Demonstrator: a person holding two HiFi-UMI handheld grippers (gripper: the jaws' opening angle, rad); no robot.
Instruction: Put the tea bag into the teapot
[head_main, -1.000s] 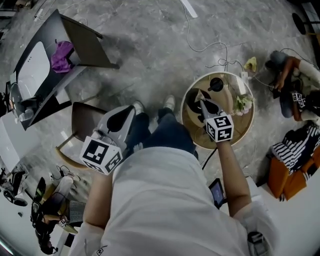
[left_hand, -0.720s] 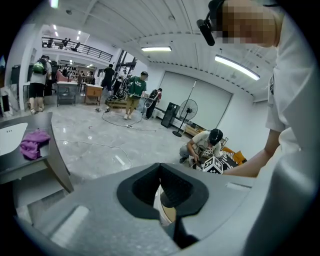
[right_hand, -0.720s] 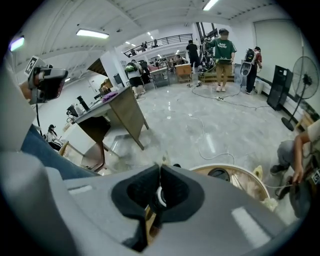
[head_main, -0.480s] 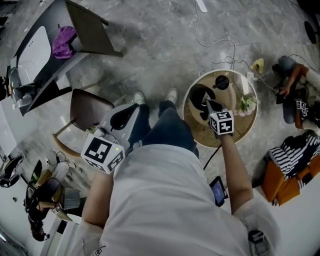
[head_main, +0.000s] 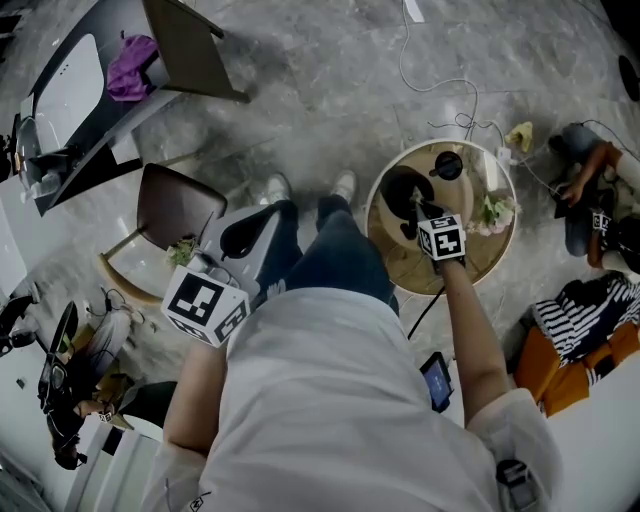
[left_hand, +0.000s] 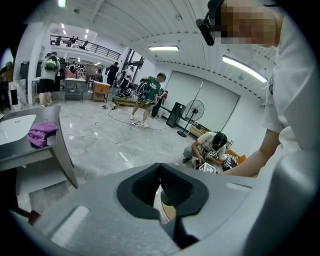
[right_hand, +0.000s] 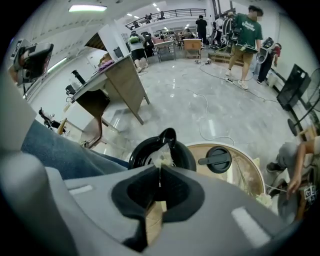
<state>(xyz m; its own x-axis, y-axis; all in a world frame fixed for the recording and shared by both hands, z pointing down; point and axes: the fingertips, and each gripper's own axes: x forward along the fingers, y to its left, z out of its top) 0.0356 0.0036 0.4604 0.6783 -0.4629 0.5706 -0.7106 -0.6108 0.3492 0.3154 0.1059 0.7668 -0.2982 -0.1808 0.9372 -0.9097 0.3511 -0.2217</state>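
Teapot (head_main: 392, 190) stands open on the round table (head_main: 472, 258) in the head view, with the right gripper (head_main: 416, 207) over its mouth. In the left gripper view, the left gripper (left_hand: 160, 170) is closed on nothing. In the right gripper view the jaws pinch the tea bag (right_hand: 163, 157) just above the opening. I'd say the drop comes next: lower, then release.
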